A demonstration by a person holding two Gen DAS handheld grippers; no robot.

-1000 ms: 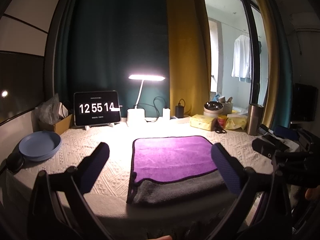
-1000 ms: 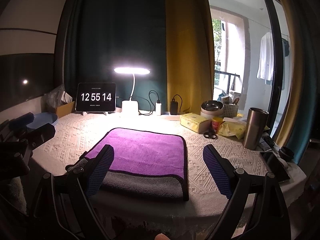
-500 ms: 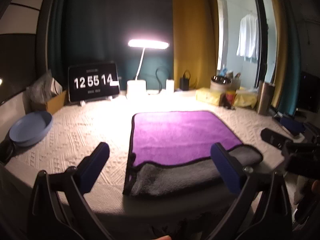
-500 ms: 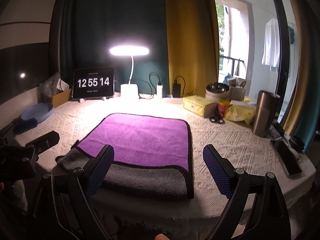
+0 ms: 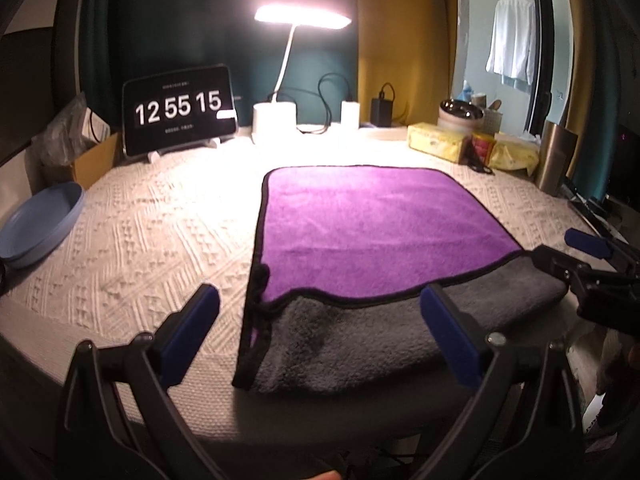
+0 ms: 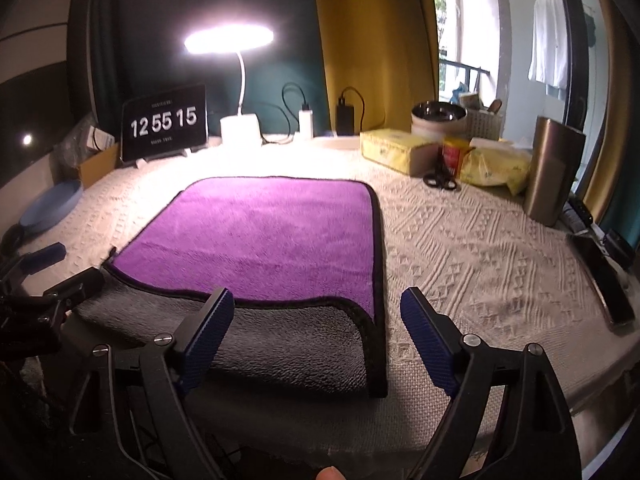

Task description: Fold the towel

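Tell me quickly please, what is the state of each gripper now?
Left gripper: open, holding nothing, above the near left corner of the purple towel.
Right gripper: open, holding nothing, above the towel's near right corner.

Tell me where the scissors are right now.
In the right wrist view the scissors lie on the tablecloth at the far right, in front of the red can, between the yellow box and the yellow packet.

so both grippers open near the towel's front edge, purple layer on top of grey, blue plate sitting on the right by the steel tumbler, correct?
Not quite: the blue plate sits on the left, near the clock tablet, as the left wrist view shows. The steel tumbler is on the right. Both grippers, left and right, are open near the towel.
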